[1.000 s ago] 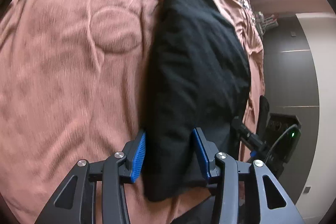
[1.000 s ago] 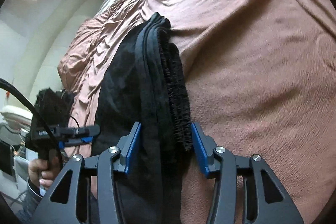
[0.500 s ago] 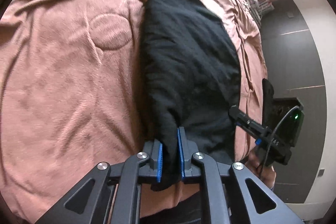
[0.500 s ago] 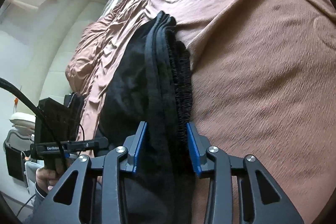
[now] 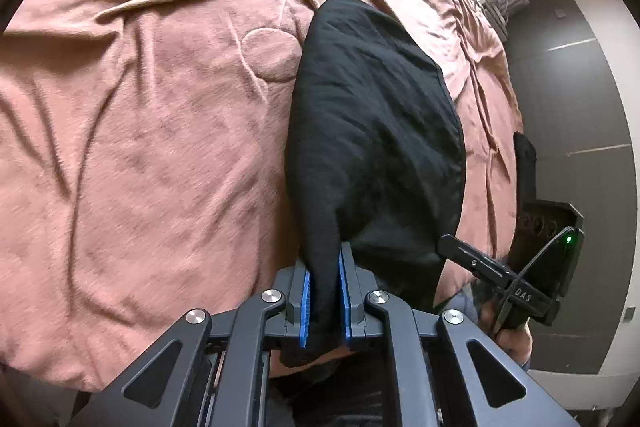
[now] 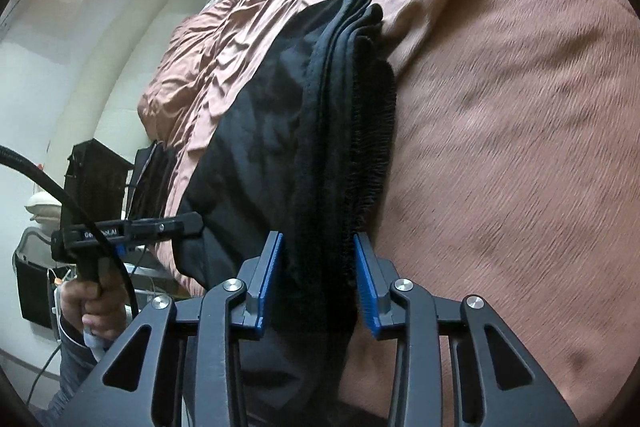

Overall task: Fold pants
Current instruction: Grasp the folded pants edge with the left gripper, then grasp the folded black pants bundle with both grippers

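The black pants (image 5: 372, 131) lie folded in layers on a pink-brown bedspread (image 5: 160, 131). My left gripper (image 5: 324, 263) is shut on the near corner of the pants, cloth pinched between its blue pads. In the right wrist view the pants (image 6: 332, 131) show stacked edges and a ribbed waistband. My right gripper (image 6: 318, 247) is shut on that thick stack of layers near its end, the blue pads pressing both sides. The other gripper shows in each view: the right one (image 5: 516, 287) and the left one (image 6: 132, 227).
The bedspread (image 6: 500, 147) is wrinkled, with a round embossed patch (image 5: 272, 55). The bed's edge drops off beside the pants. Beyond it are a grey wall panel (image 5: 568, 87), white walls (image 6: 80, 67) and a black bin (image 6: 32, 279) on the floor.
Both grippers have closed on the pants: the left went from wide open to pinched shut, and the right narrowed onto the layered edge. The pants' near end has been drawn up and toward me.
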